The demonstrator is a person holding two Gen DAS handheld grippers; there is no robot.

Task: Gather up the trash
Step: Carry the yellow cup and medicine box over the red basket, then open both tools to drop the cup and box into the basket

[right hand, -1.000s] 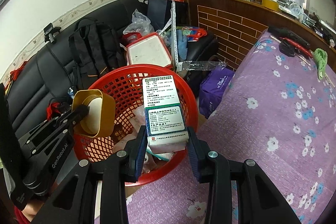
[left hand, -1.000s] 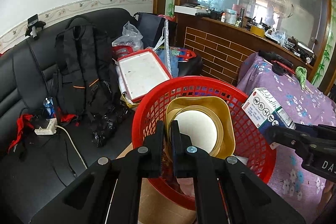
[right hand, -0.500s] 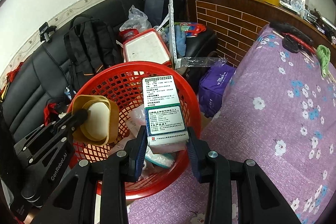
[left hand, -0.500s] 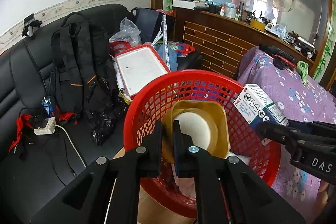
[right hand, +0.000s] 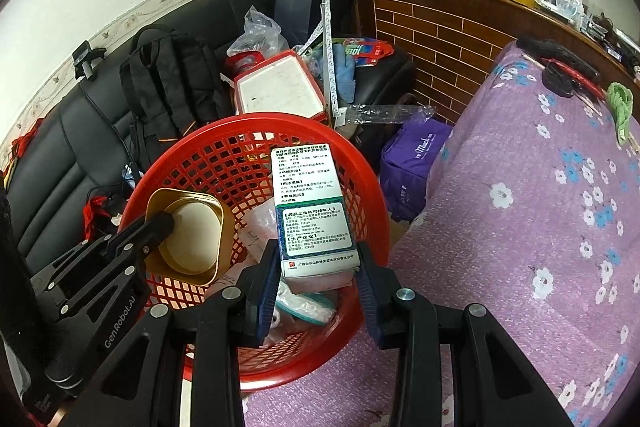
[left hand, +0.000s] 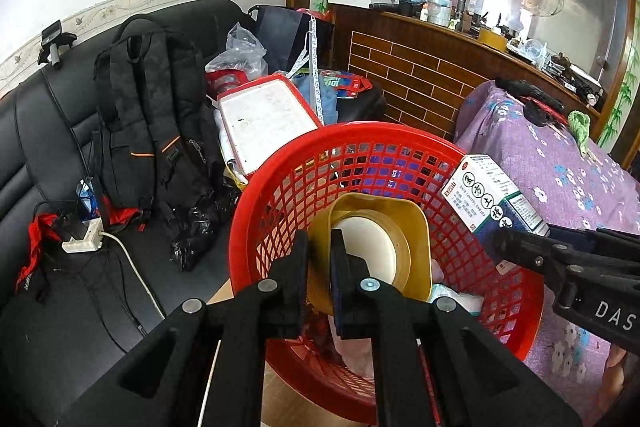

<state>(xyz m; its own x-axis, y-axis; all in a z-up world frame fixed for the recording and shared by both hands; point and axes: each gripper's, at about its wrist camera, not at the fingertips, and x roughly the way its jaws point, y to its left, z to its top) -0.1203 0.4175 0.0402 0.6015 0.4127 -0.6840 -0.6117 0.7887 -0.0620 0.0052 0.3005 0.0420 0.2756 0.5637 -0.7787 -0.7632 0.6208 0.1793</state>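
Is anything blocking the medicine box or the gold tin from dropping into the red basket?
Nothing visible does. The right gripper holds the medicine box over the open red basket, and the left gripper holds the gold tin by its rim above it. Below lies only loose trash, with space to spare.

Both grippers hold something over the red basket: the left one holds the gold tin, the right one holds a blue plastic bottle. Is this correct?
Not quite. In the right wrist view the right gripper holds a white and green medicine box, not a bottle. The rest holds.
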